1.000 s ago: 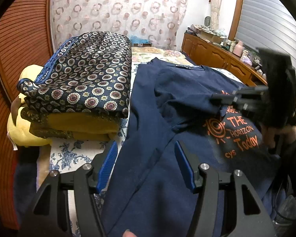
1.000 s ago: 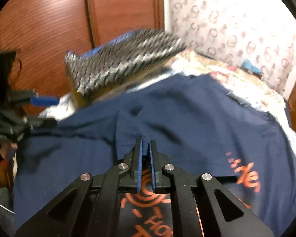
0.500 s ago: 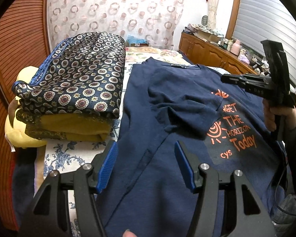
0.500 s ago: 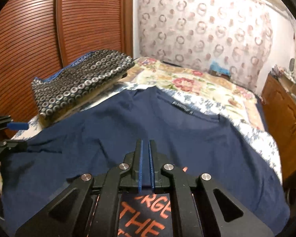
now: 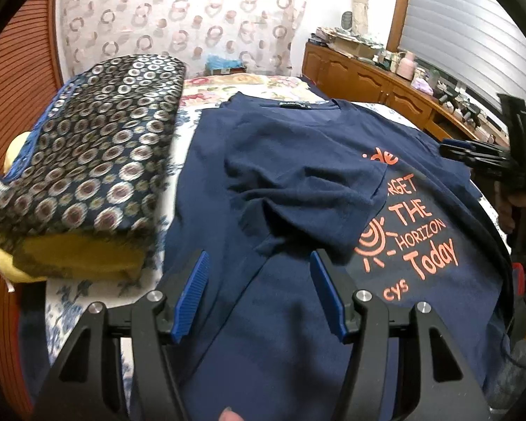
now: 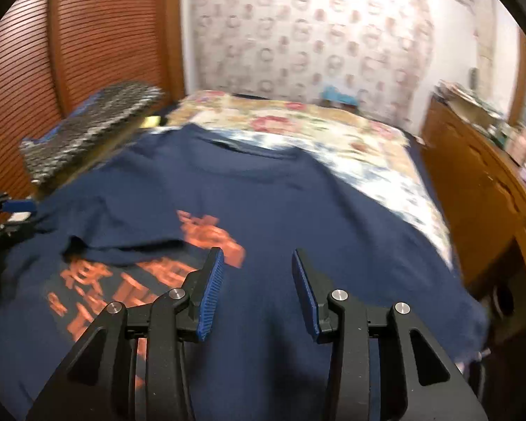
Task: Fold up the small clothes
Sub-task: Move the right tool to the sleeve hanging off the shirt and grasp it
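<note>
One navy T-shirt [image 5: 284,175] lies spread on the floral bed [image 5: 263,82], one sleeve folded inward, just beside one folded patterned quilt [image 5: 98,147]. Left gripper [image 5: 259,294] hovers open and empty; right gripper [image 6: 257,291] is opening, nothing between its jaws.

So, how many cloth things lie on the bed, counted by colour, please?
Navy: 1, the T-shirt
Dark with round pattern: 1, the folded blanket
Yellow: 1, the folded cloth under that blanket
Total: 3
</note>
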`<state>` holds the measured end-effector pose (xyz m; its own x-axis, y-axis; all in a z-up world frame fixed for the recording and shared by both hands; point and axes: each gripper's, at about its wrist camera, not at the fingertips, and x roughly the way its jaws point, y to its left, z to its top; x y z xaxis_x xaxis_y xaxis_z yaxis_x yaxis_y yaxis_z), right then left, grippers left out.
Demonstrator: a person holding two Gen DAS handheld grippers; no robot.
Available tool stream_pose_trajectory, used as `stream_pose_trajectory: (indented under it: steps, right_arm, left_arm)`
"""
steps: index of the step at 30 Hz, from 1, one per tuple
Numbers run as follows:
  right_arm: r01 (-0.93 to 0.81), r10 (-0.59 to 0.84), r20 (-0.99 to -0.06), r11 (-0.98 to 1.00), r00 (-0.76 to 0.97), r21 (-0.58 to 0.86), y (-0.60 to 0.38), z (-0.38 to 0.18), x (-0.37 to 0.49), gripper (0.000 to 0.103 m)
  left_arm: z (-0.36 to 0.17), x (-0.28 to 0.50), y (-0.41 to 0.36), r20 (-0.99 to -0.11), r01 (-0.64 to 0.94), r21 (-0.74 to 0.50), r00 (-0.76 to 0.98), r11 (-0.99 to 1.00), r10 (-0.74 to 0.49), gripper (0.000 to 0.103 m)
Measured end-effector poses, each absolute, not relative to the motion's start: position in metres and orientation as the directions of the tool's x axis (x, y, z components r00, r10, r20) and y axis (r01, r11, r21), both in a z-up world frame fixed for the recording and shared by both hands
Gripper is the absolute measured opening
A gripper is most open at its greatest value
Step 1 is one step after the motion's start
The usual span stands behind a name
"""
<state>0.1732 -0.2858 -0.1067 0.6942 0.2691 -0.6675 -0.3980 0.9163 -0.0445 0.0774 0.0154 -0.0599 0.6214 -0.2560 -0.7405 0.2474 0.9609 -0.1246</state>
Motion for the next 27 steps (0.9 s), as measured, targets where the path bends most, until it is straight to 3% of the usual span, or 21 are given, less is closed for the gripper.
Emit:
stream_pose_trajectory:
  steps: [12,27]
  right_arm:
    - [-0.134,0.058,-0.724,0.990,0.688,-0.049,-0.426,-0.128,0.160,0.041]
    - [-0.131,0.097,-0.747,0.991,0.657,0.014,-0.441,-0.143,0.137,0.045]
  left_arm:
    - [-0.073,0.113,-0.003,-0.778,0.246,-0.102,0.583,0.964,-0.231,0.059]
    - [-0.084,0.133,-0.011,-0.794,0.217,-0.069,0.579,0.974,-0.186,0.059]
